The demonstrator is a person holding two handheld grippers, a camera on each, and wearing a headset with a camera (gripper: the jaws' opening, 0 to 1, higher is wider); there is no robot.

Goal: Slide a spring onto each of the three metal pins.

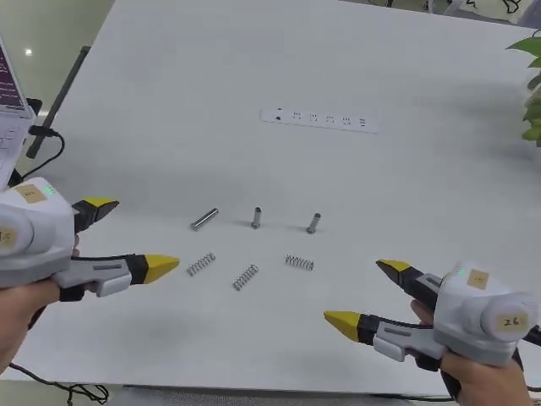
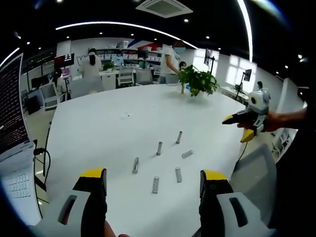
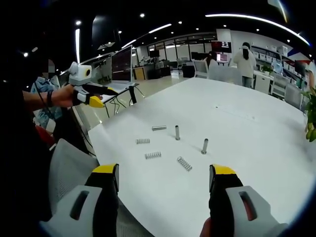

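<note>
Three short metal pins rest on the white table (image 1: 254, 161). The left pin (image 1: 204, 219) lies flat; the middle pin (image 1: 256, 217) and the right pin (image 1: 314, 223) stand upright. Just nearer lie three loose springs: left (image 1: 200, 264), middle (image 1: 245, 277) and right (image 1: 299, 263). My left gripper (image 1: 139, 235) hovers open to the left of them, and my right gripper (image 1: 363, 293) is open at the front right, both with nothing between their fingers. The left gripper view has the pins (image 2: 159, 148) and springs (image 2: 178, 174) ahead of its jaws; the right gripper view has the same pins (image 3: 177, 132) and springs (image 3: 152, 155).
A white power strip (image 1: 319, 119) lies farther back on the table. A laptop (image 1: 10, 101) with a black cable sits at the left edge, and a green plant (image 1: 531, 85) at the right edge. The table's front edge runs just under the grippers. People stand in the room's background.
</note>
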